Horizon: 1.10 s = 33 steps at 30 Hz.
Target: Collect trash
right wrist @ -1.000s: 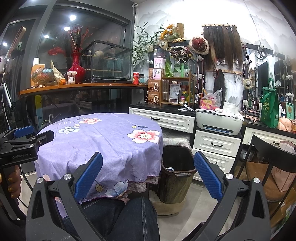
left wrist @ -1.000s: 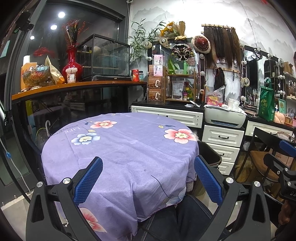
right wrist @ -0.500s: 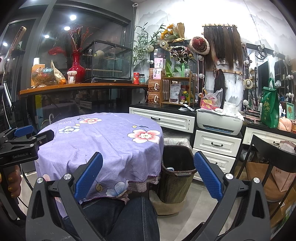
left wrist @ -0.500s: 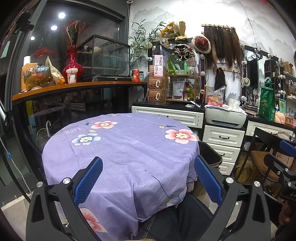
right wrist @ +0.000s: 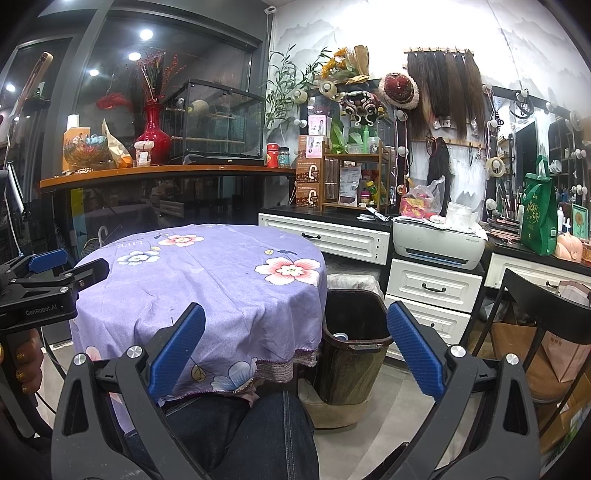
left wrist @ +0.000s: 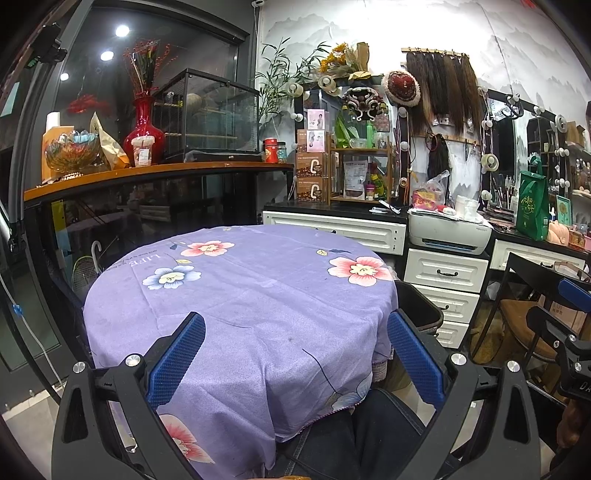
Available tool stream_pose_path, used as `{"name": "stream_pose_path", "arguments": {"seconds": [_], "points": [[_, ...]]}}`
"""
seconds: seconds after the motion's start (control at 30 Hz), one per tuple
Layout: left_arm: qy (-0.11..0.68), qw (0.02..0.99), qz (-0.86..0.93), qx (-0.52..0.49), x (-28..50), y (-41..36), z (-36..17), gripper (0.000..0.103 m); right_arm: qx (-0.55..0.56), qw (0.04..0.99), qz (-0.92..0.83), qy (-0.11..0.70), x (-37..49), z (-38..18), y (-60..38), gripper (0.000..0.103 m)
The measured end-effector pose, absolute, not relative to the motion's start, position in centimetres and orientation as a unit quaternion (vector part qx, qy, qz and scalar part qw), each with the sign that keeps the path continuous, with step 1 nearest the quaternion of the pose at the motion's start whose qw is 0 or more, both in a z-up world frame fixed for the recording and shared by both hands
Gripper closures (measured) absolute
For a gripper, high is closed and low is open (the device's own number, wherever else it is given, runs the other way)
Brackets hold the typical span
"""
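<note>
Nothing has shifted: your left tool point(left wrist: 295, 354) and right tool point(right wrist: 295, 354) stay released, the purple flowered-cloth round counter point(left wrist: 258, 288) bare, trash apparently collected in the dark brown plastic bin point(right wrist: 352, 354).

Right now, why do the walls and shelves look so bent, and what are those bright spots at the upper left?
Left wrist view: the fisheye lens bows the orange shelf and darkens the corners; the spots are ceiling lights seen in or through the dark glass. Right wrist view: same curving, same lights; the trash bin and tablecloth look sharp and evenly lit.
</note>
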<state>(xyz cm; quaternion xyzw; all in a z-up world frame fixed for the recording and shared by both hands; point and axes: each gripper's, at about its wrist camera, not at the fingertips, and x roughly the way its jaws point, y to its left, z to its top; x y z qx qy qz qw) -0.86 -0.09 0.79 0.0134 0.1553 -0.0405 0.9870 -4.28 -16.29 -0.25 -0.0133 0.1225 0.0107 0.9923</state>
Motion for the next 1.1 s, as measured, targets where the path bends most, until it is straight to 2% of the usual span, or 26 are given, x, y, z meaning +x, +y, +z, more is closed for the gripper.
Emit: {"name": "stream_pose_path", "arguments": {"seconds": [1.1], "points": [[0.156,0.987,-0.039,0.011,-0.66,-0.01,0.91,0.005,-0.013,0.992,0.013,0.126,-4.26,-0.31,-16.32,0.006]]}}
